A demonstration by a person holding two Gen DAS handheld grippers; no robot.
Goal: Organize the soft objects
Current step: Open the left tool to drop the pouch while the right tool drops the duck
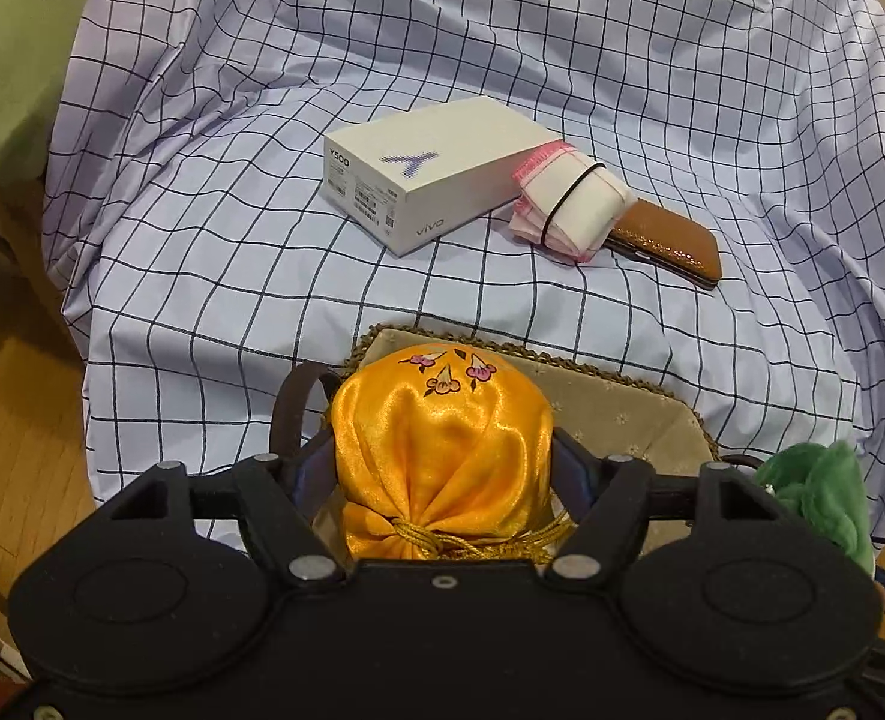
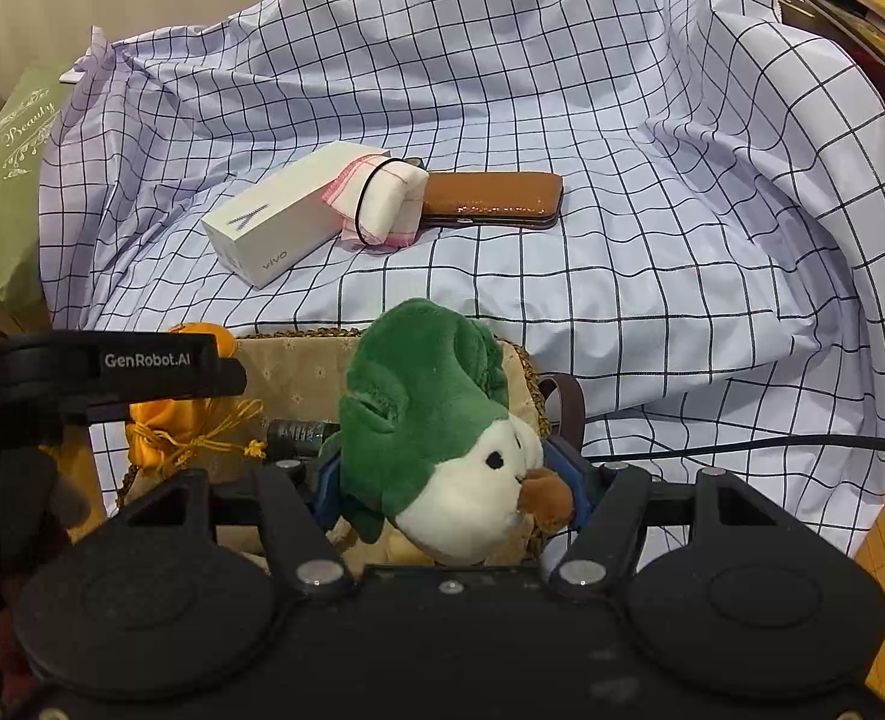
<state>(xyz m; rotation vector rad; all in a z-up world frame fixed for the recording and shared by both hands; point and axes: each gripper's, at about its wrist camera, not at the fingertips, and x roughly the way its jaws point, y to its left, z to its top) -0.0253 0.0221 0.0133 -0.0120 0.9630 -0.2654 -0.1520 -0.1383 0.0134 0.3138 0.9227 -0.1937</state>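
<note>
An orange satin drawstring pouch with embroidered flowers fills the gap of my left gripper; both pads touch its sides, and it hangs over a woven basket with beige lining. The right wrist view shows the pouch below the left gripper, at the basket's left side. My right gripper is shut on a green and white plush bird, held over the basket's right part. The plush shows at the left wrist view's right edge.
A blue checked sheet covers the surface. On it lie a white phone box, a folded pink-edged cloth bound with a black band, and a brown leather case. A green bag stands left. Wooden floor lies beside.
</note>
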